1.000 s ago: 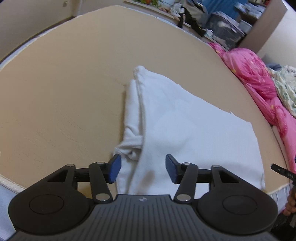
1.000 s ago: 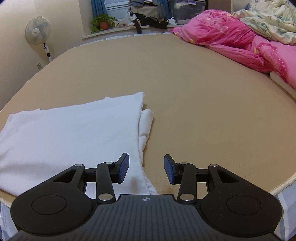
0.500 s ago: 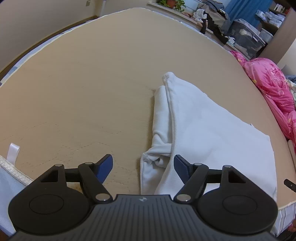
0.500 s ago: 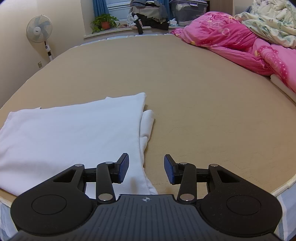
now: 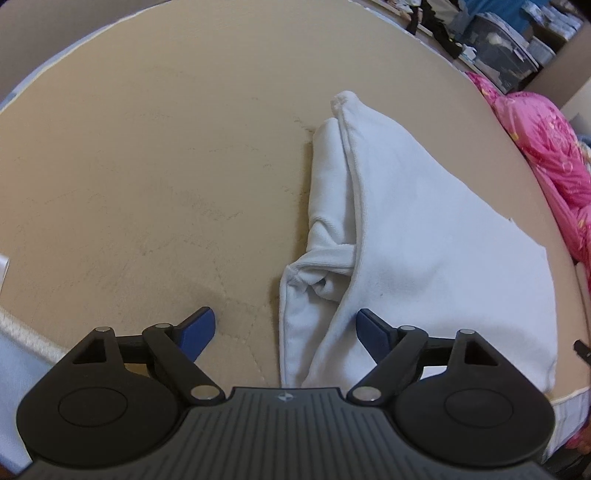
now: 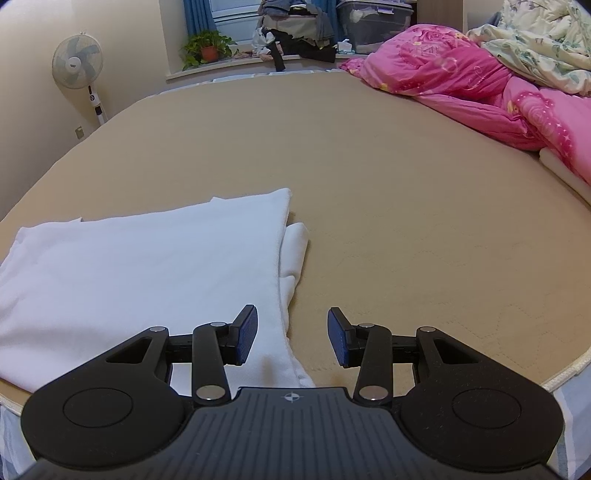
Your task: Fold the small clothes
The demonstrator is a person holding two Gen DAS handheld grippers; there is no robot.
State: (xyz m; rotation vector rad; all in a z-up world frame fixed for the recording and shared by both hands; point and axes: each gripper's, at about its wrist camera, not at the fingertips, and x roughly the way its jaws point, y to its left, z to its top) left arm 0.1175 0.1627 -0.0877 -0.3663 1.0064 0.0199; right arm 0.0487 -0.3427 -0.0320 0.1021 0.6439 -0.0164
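Observation:
A white garment (image 5: 424, 229) lies folded flat on the tan bed sheet (image 5: 147, 166), with a bunched sleeve or hem along its left side. My left gripper (image 5: 286, 328) hovers over the garment's near bunched end. Its jaws are opening, the cloth lies below the gap, and neither blue pad presses on it. In the right wrist view the same garment (image 6: 147, 266) fills the lower left. My right gripper (image 6: 291, 339) stands open above the garment's right edge, its left pad over the cloth and its right pad over the bare sheet (image 6: 406, 221).
A pink quilt (image 6: 461, 85) and a floral duvet (image 6: 535, 40) are piled at the bed's far right. A standing fan (image 6: 77, 66), a potted plant (image 6: 207, 46) and storage boxes (image 6: 373, 26) line the far wall. The mattress edge (image 5: 22, 332) runs close below both grippers.
My left gripper's jaws have spread wider and it has tilted, so the garment now sits further right in its view. The right gripper has not moved.

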